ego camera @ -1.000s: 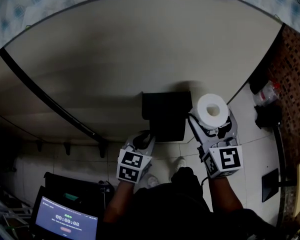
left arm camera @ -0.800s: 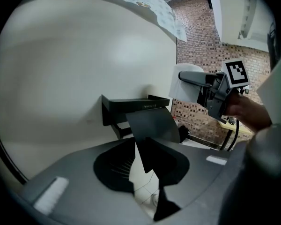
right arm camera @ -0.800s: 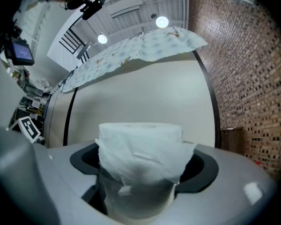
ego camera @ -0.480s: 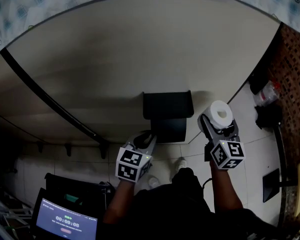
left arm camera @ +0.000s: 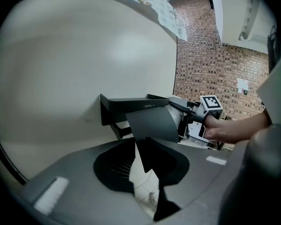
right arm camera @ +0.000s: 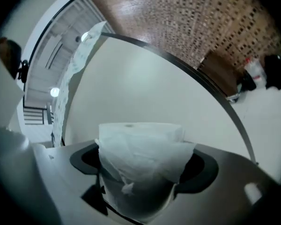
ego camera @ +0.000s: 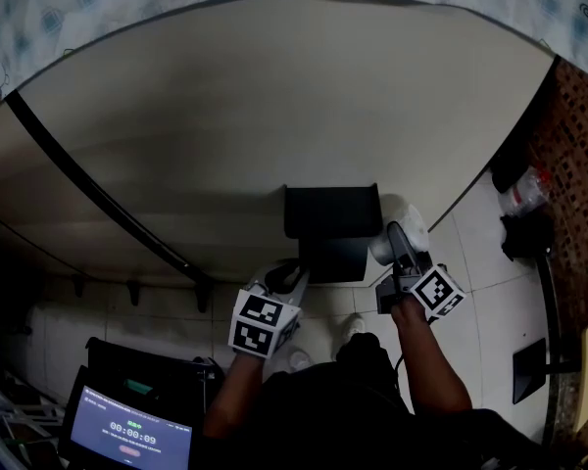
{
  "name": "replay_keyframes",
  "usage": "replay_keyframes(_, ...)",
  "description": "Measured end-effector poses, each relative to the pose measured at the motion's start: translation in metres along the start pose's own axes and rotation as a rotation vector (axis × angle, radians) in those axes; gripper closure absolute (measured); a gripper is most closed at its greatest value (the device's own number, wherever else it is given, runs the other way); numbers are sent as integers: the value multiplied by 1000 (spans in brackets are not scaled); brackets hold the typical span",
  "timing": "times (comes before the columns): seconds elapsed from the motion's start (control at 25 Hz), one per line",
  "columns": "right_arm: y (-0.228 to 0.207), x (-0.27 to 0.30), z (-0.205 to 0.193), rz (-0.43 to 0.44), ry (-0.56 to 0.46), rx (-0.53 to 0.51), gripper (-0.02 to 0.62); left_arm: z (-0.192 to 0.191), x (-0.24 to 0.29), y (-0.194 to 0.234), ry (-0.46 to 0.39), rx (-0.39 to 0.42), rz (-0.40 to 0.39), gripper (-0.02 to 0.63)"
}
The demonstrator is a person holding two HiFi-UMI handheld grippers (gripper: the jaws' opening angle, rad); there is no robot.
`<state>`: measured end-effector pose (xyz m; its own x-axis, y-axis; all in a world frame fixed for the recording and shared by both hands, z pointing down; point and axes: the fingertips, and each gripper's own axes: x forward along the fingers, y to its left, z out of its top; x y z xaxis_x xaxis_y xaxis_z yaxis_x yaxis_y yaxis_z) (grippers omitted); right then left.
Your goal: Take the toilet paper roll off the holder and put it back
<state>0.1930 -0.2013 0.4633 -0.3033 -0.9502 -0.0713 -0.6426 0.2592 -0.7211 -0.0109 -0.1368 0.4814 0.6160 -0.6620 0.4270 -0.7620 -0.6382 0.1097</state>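
Note:
A black wall holder (ego camera: 331,213) has a hinged flap (left arm camera: 150,123). My left gripper (ego camera: 282,284) is shut on that flap's lower edge, which runs down between its jaws (left arm camera: 144,165). The white toilet paper roll (right arm camera: 140,153) sits between the jaws of my right gripper (right arm camera: 140,182), which is shut on it. In the head view the roll (ego camera: 400,225) lies on its side just right of the holder, half hidden by the right gripper (ego camera: 397,251). The left gripper view shows the roll (left arm camera: 178,115) close beside the flap's right edge.
The holder hangs on a pale wall crossed by a black rail (ego camera: 98,199). A screen with a timer (ego camera: 127,431) stands at the lower left. At the right, bottles and dark objects (ego camera: 524,204) sit on the tiled floor by a brick wall (ego camera: 578,135).
My right gripper has come down with the roll and rolled over, so the roll now lies on its side beside the holder. The left gripper has kept still on the flap.

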Motion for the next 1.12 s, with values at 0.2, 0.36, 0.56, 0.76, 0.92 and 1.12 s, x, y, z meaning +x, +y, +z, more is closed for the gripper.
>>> replay_keyframes(0.2, -21, 10, -10, 83, -95, 344, 141, 0, 1, -1, 6, 5, -5, 517)
replay_keyframes(0.36, -11, 21, -12, 170, -88, 405, 144, 1, 1, 0, 9, 9, -5, 517)
replay_keyframes(0.56, 2, 32, -23, 204, -34, 371, 144, 1, 2, 2, 12, 8, -4, 518)
replay_keyframes(0.76, -2, 32, -30, 223, 3, 386, 146, 0, 3, 2, 19, 3, -14, 521)
replay_keyframes(0.92, 0, 34, -32, 273, 67, 378, 146, 0, 3, 2, 14, -7, -20, 523)
replay_keyframes(1.12, 0, 33, -38, 324, 146, 375, 146, 0, 2, 3, 11, -20, -22, 523)
